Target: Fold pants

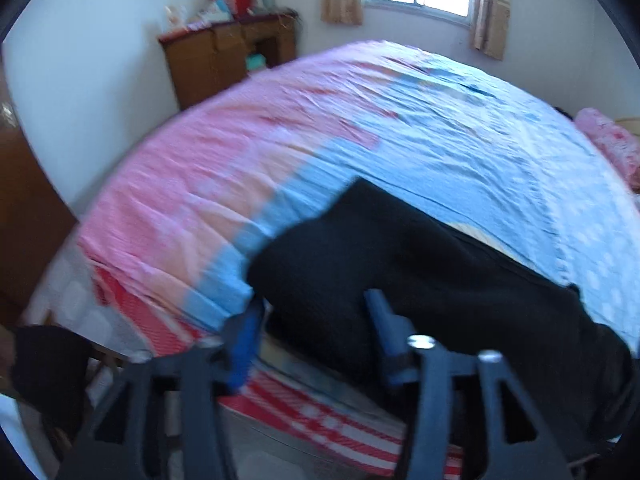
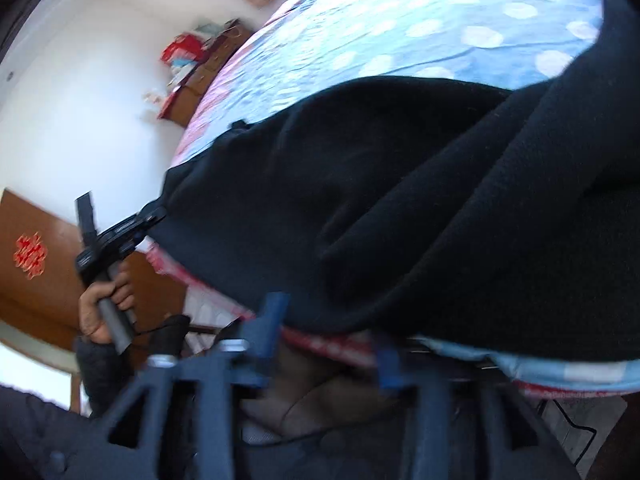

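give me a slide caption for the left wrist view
Open left gripper at the near edge of black pants on a pink-and-blue bedsheet.

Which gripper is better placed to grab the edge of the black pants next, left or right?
Left, probably. The left gripper has open jaws straddling the near edge of the black pants at the bed's edge. The right gripper is open too, but sits just below the pants' hanging edge.

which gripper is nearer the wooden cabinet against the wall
Left. The left gripper is at the pants' end toward the wooden cabinet; the right gripper is further along the bed edge.
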Demonstrator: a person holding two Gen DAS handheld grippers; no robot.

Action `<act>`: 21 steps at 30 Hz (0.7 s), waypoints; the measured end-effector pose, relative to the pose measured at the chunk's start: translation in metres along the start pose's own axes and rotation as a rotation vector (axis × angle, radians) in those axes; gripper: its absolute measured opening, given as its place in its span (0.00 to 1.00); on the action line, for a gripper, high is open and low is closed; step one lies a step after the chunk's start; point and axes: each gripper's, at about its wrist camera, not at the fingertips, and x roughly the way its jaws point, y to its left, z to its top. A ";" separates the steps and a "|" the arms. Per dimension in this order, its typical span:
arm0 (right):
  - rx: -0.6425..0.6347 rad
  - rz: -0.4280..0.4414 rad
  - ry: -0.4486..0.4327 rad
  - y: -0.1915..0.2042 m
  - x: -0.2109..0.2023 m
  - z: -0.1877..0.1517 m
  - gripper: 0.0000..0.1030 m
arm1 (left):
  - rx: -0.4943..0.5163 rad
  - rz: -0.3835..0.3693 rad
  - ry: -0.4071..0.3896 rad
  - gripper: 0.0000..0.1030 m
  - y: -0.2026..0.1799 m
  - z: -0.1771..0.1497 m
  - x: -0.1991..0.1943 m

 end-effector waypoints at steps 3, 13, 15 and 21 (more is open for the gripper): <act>-0.057 0.037 0.050 0.013 -0.006 -0.003 0.71 | 0.029 0.181 -0.068 0.71 0.006 0.005 -0.007; -0.258 0.210 -0.078 0.072 -0.030 0.033 0.71 | 0.044 0.122 -0.193 0.70 -0.007 0.025 -0.034; -0.296 0.199 -0.114 0.085 -0.025 0.049 0.71 | 0.068 0.071 -0.208 0.70 -0.023 0.032 -0.035; -0.264 0.234 -0.178 0.093 -0.004 0.095 0.71 | 0.147 -0.084 -0.172 0.70 -0.074 0.037 -0.018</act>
